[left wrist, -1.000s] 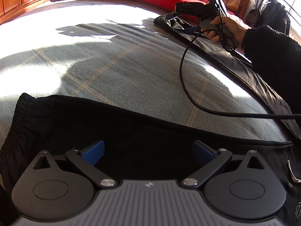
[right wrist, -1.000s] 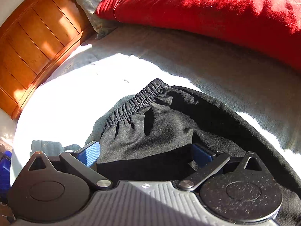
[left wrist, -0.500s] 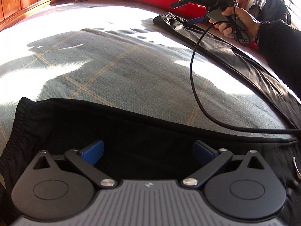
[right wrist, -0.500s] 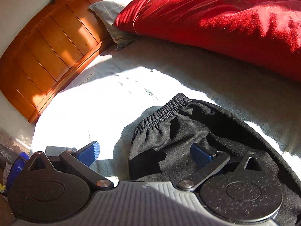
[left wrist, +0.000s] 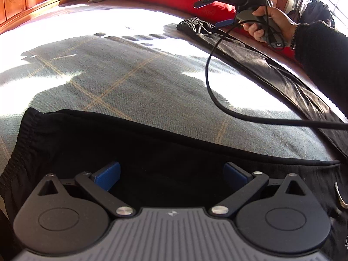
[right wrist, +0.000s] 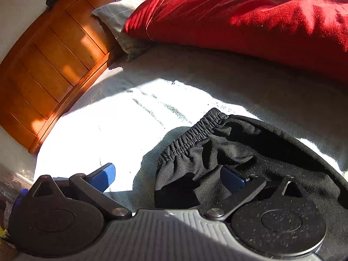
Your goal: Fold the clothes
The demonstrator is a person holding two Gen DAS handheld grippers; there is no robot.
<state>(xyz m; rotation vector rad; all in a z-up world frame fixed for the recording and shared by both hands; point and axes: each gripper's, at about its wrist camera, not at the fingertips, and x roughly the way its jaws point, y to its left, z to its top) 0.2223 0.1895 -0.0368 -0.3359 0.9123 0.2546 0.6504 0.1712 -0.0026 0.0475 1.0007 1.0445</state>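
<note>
On the plaid bedspread (left wrist: 130,82): black trousers (left wrist: 152,152) spread across it. Left gripper (left wrist: 171,174) low at 6 o'clock over one trouser leg, jaws wide, nothing between them. At 1 o'clock, right gripper (left wrist: 214,13) raised above the other leg's elastic cuff (right wrist: 191,134), jaws open, empty. Red pillow (right wrist: 250,15) at 12 o'clock.
</note>
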